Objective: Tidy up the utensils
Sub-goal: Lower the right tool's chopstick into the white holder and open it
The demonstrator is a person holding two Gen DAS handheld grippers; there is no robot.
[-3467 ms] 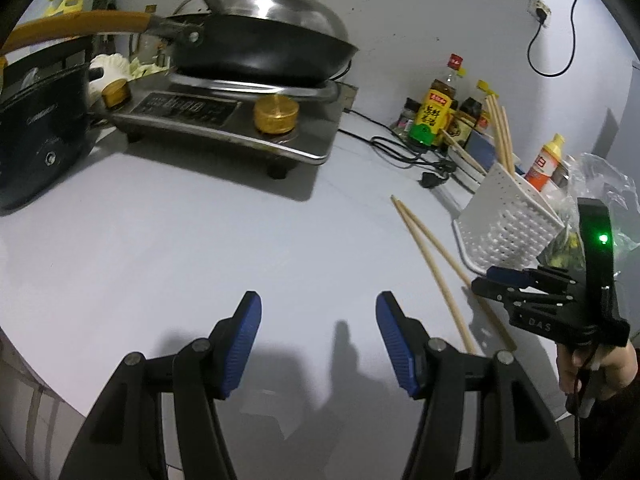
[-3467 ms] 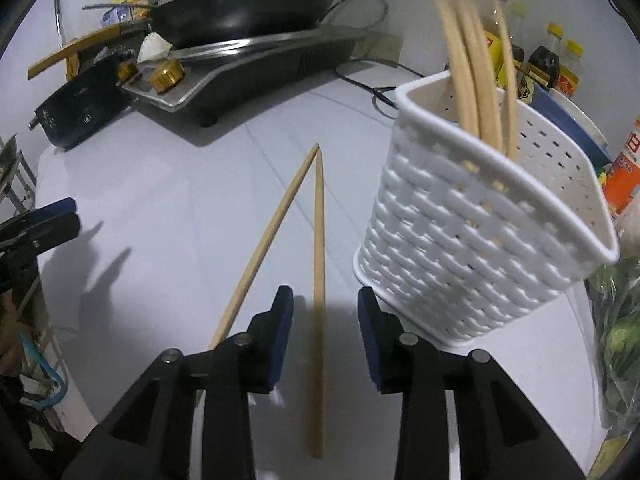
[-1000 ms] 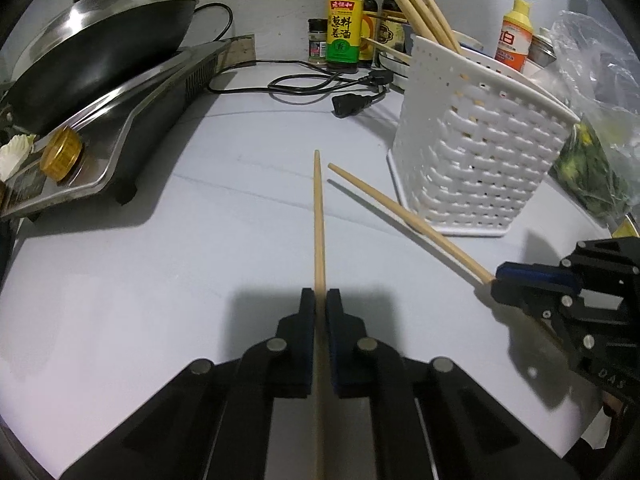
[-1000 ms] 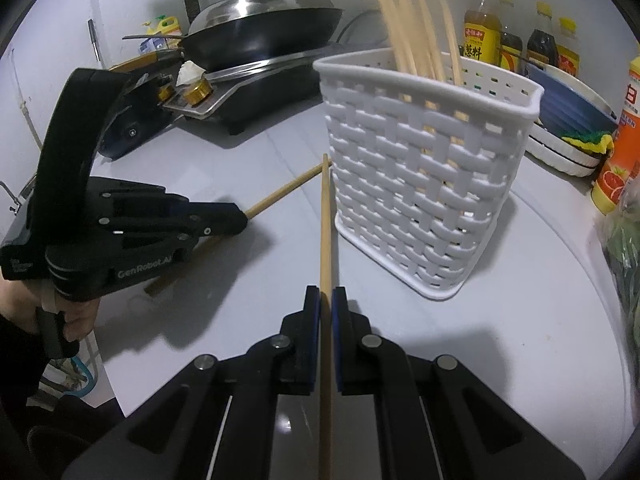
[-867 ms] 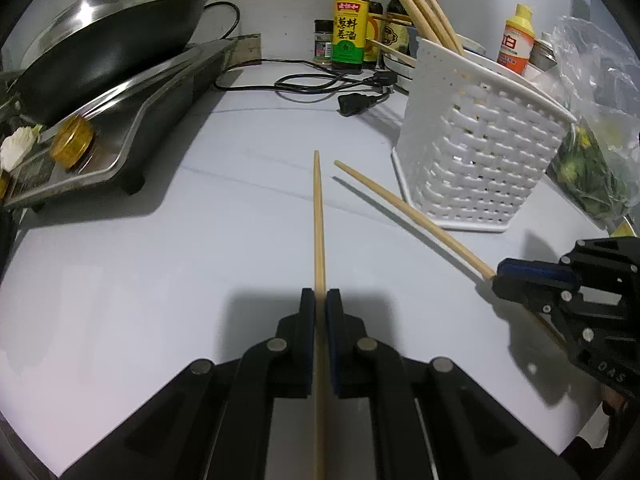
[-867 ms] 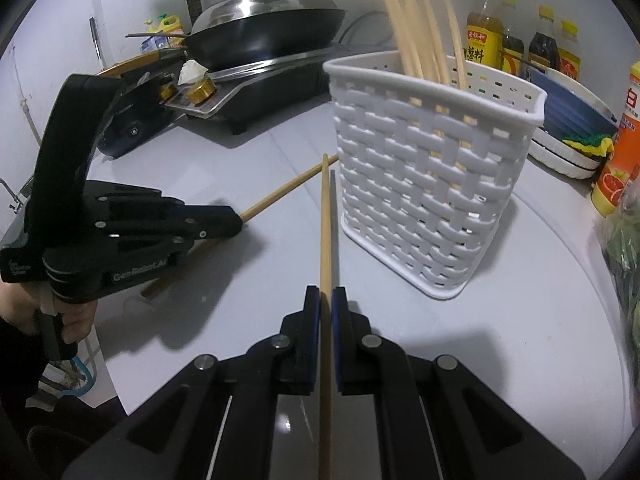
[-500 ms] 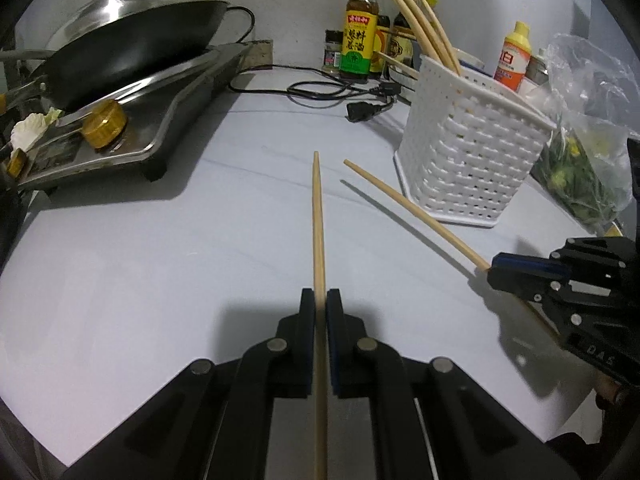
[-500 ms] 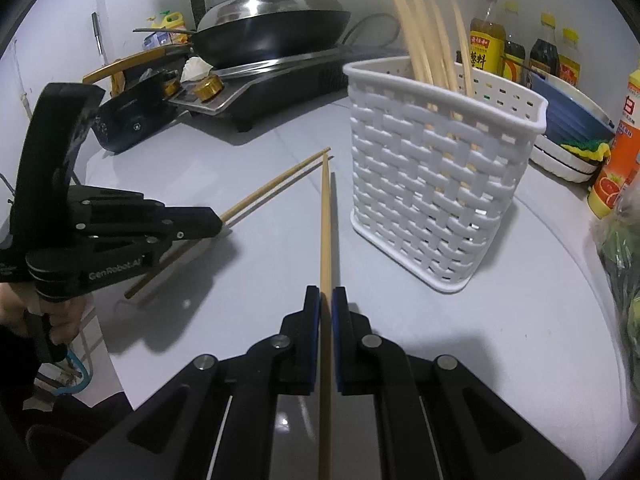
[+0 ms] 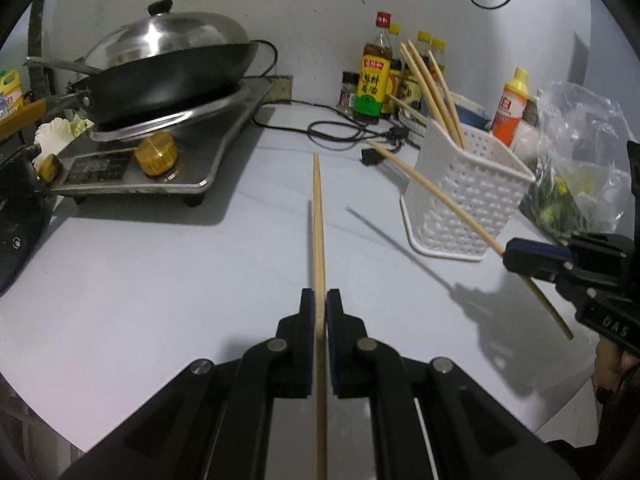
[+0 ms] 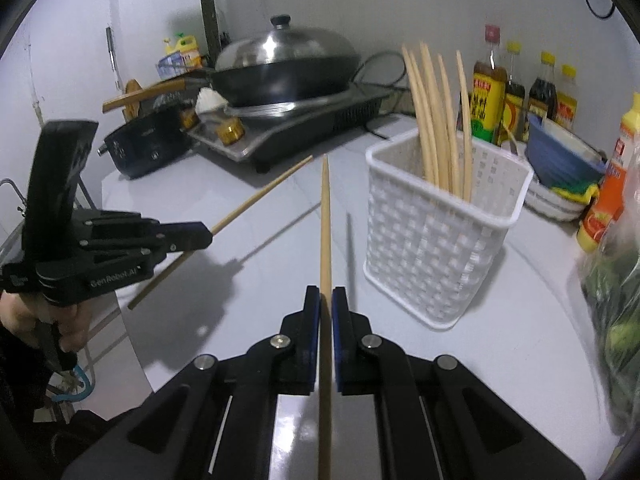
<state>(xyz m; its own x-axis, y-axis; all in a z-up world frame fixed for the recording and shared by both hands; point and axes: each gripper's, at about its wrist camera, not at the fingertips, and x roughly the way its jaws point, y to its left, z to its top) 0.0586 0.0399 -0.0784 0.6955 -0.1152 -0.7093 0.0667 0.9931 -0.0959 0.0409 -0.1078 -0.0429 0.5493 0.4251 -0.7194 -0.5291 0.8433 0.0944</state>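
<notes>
Left gripper (image 9: 319, 298) is clamped on a wooden chopstick (image 9: 318, 216), which runs straight out between the pads toward 12 o'clock, clear of the desk (image 9: 160, 264) with its shadow lying below it. Right gripper (image 10: 326, 294) is likewise closed on a second chopstick (image 10: 325, 220), pointing to 12 o'clock in its own view. From the left wrist view that second chopstick slants from 3 o'clock up toward the white basket (image 9: 472, 196), crossing in front of it. Standing on the desk at 2 o'clock, the basket holds several more chopsticks (image 10: 434, 120) upright. Behind it at 1 o'clock stand sauce bottles (image 9: 374, 76); a covered wok (image 9: 168, 68) sits on a stove (image 9: 192, 148) at 10 o'clock, and a bag of greens (image 9: 576, 168) lies at 3 o'clock
</notes>
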